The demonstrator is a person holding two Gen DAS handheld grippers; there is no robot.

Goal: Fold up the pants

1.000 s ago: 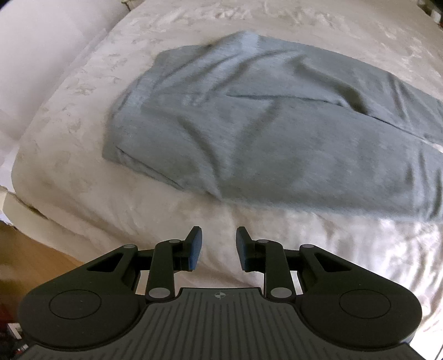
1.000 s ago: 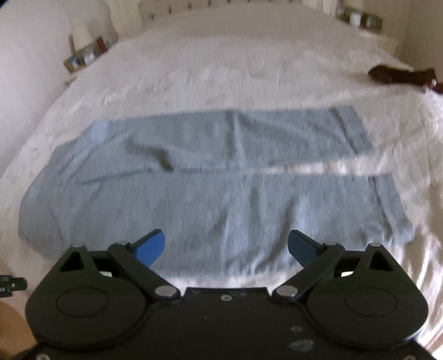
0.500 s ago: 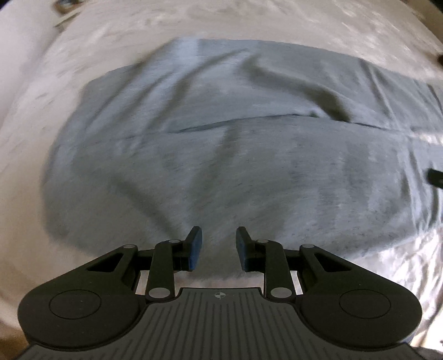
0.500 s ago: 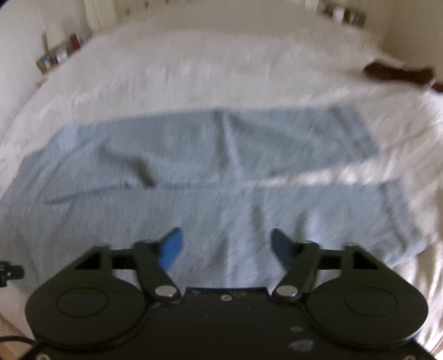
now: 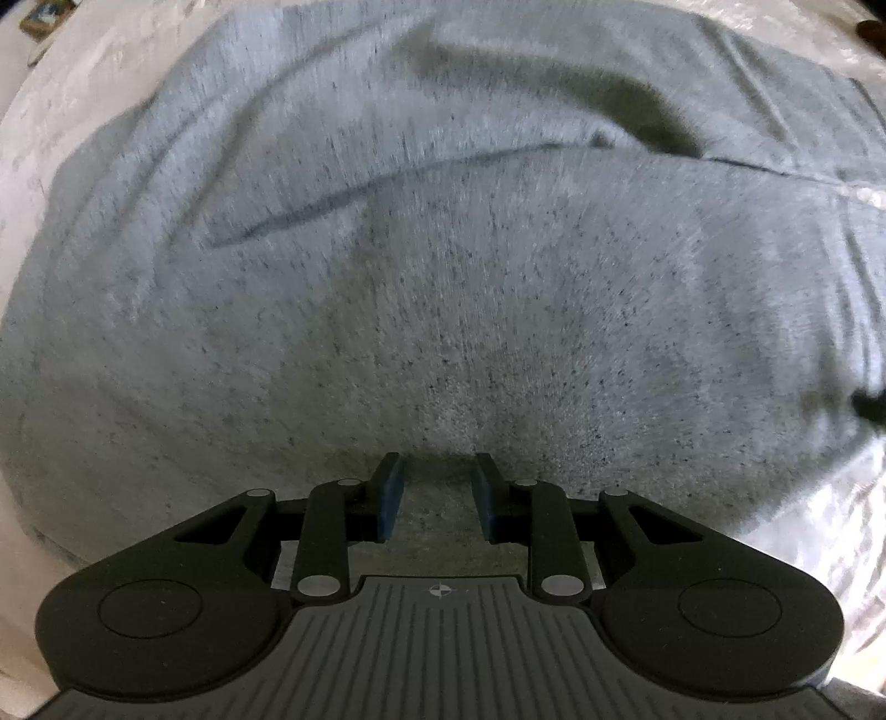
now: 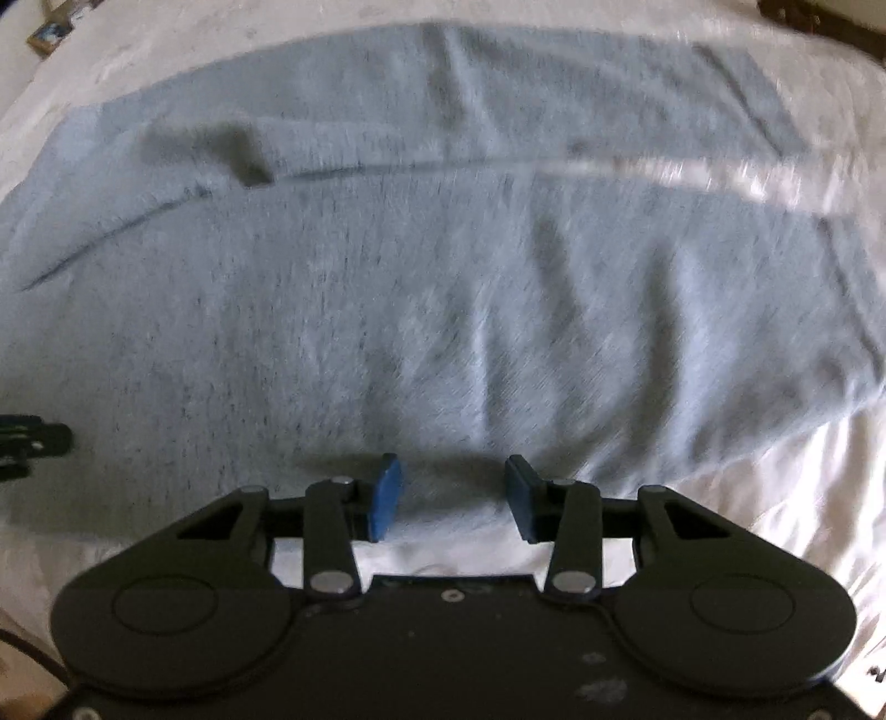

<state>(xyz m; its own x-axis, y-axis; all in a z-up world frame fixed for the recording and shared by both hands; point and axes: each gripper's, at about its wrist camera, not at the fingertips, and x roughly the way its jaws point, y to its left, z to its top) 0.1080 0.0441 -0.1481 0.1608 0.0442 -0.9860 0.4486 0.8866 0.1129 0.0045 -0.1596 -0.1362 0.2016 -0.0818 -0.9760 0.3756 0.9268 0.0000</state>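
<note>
Grey pants (image 5: 443, 266) lie flat on a white bed, waist end to the left, the two legs running right (image 6: 443, 277). My left gripper (image 5: 437, 487) is open, its blue pads a small gap apart, low over the near edge of the waist part. My right gripper (image 6: 451, 493) is open, a little wider, over the near edge of the nearer leg. Cloth shows between both sets of jaws; neither has closed on it. The left gripper's tip shows at the left edge of the right wrist view (image 6: 33, 443).
White bedspread (image 6: 747, 498) surrounds the pants. A dark brown item (image 6: 819, 16) lies at the far right of the bed. A small framed thing (image 5: 39, 16) stands at the far left beyond the bed.
Both grippers have come down and forward onto the near edge of the pants. The right jaws have narrowed from wide open. The left jaws keep the same small gap.
</note>
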